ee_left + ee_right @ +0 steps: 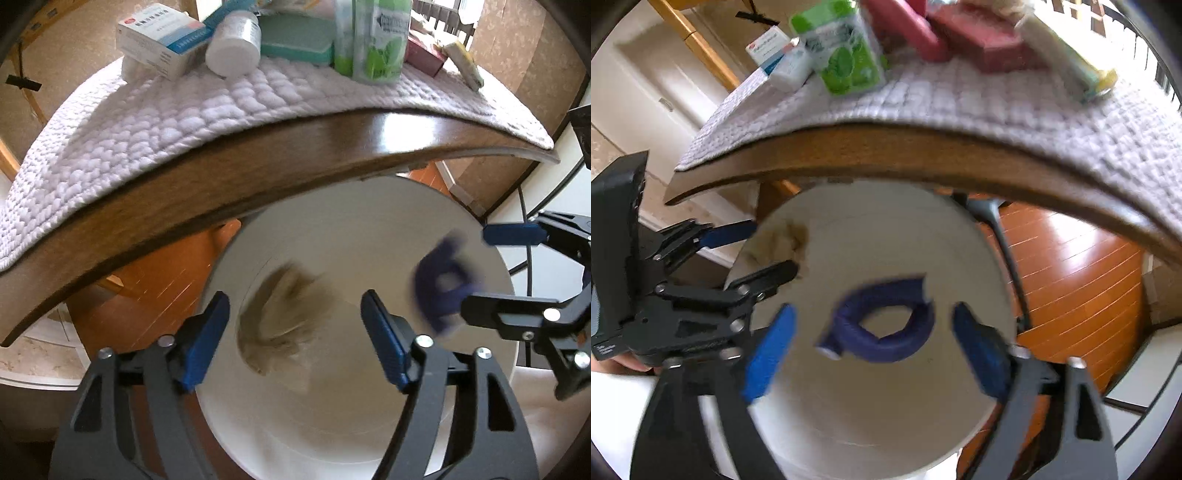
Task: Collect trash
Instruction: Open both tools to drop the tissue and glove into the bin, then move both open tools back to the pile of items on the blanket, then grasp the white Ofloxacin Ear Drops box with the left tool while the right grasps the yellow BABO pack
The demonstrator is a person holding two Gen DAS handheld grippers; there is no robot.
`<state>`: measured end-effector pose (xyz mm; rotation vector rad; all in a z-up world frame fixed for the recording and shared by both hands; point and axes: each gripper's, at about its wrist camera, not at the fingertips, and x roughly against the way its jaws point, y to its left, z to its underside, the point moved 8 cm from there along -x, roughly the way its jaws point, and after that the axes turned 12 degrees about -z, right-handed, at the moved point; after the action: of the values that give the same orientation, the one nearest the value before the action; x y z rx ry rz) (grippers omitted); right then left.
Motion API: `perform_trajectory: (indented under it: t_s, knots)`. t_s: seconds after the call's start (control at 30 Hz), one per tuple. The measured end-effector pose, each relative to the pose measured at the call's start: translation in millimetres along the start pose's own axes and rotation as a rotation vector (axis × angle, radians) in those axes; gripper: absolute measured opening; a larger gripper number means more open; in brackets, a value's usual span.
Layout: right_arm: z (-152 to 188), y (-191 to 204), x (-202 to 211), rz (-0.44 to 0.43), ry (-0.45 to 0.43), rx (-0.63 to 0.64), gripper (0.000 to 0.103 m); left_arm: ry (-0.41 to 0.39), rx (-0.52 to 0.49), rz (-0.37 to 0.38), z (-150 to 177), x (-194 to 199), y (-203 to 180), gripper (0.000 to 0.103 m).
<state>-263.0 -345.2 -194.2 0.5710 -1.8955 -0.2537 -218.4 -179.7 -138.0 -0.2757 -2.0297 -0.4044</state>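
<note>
I have both grippers over the white bin (pixel 369 229), which stands on the floor just below the table edge (pixel 258 155). My left gripper (pixel 295 332) is spread wide with nothing between its blue pads; below it, at about 9 o'clock inside the bin, a crumpled brownish paper wad (pixel 288 314) is blurred, either falling or just landed. My right gripper (pixel 871 343) is also wide open and empty. Between its pads, but lower down, I see a dark blue loop-shaped piece of trash (pixel 886 328), smeared by motion and touching neither finger, so I judge it is dropping into the bin. In the left view that same blue piece sits at about 3 o'clock in the bin mouth, beside the right gripper's tip.

So I count 2 pieces in or entering the bin. What is left is harder to call. On the quilted mat (pixel 147 122), toward 12 o'clock, I see a medicine box (pixel 159 40), a white bottle (pixel 232 40) on its side, a teal sponge (pixel 295 37), a green carton (pixel 380 40), red boxes (pixel 982 44) and a pale wrapped bar (pixel 1067 62) at 1 o'clock. I cannot tell which of these count as trash; if any do, the task is only partly done.
</note>
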Motion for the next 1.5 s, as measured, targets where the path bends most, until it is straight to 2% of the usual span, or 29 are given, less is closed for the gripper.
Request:
perform_trajectory:
  t_s: [0.17,0.27,0.4,0.47,0.5,0.53,0.57,0.67,0.77,0.83,0.97,1.23,1.5]
  knots:
    - [-3.9,-0.5,14.5,0.0,-0.036,-0.001,0.092,-0.009,0.016,0.001,-3.6,3.5,8.9,0.078]
    - [-6.5,0.9,33.1,0.012,-0.08,0.019,0.092,-0.05,0.006,-0.005,-7.3,17.5,13.3,0.078]
    - [-14.9,4.6,68.9,0.095,-0.16,0.102,0.092,-0.164,-0.019,-0.016,-20.5,55.6,24.7,0.08]
    - [-23.0,3.2,90.3,0.163,-0.213,0.14,0.097,-0.253,-0.018,-0.061,-32.7,77.3,35.0,0.099]
    - [-28.2,0.8,100.0,0.197,-0.24,0.148,0.099,-0.308,-0.017,-0.098,-41.2,89.8,42.3,0.1]
    - [-34.4,-2.4,110.1,0.215,-0.268,0.151,0.099,-0.339,-0.014,-0.098,-49.1,99.5,48.0,0.1]
    - [-40.3,-5.8,117.9,0.219,-0.289,0.151,0.099,-0.354,-0.008,-0.093,-54.8,104.2,52.3,0.101]
    - [-59.2,-16.8,132.0,0.251,-0.338,0.162,0.099,-0.397,0.003,-0.145,-77.5,107.3,69.9,0.102]
    - [-83.2,-29.2,126.4,0.304,-0.332,0.205,0.099,-0.423,-0.035,-0.235,-100.6,93.0,84.6,0.102]
    - [-95.7,-43.0,118.4,0.321,-0.308,0.216,0.099,-0.424,-0.067,-0.296,-102.6,81.9,101.8,0.102]
    - [-114.3,-65.3,103.4,0.355,-0.265,0.224,0.099,-0.423,-0.166,-0.391,-124.9,55.6,106.2,0.102]
    - [-139.2,-85.7,90.4,0.32,-0.236,0.219,0.098,-0.397,-0.252,-0.353,-149.2,19.8,109.9,0.102]
    - [-157.8,-94.4,79.8,0.248,-0.21,0.227,0.098,-0.427,-0.348,-0.359,-166.6,13.5,102.4,0.101]
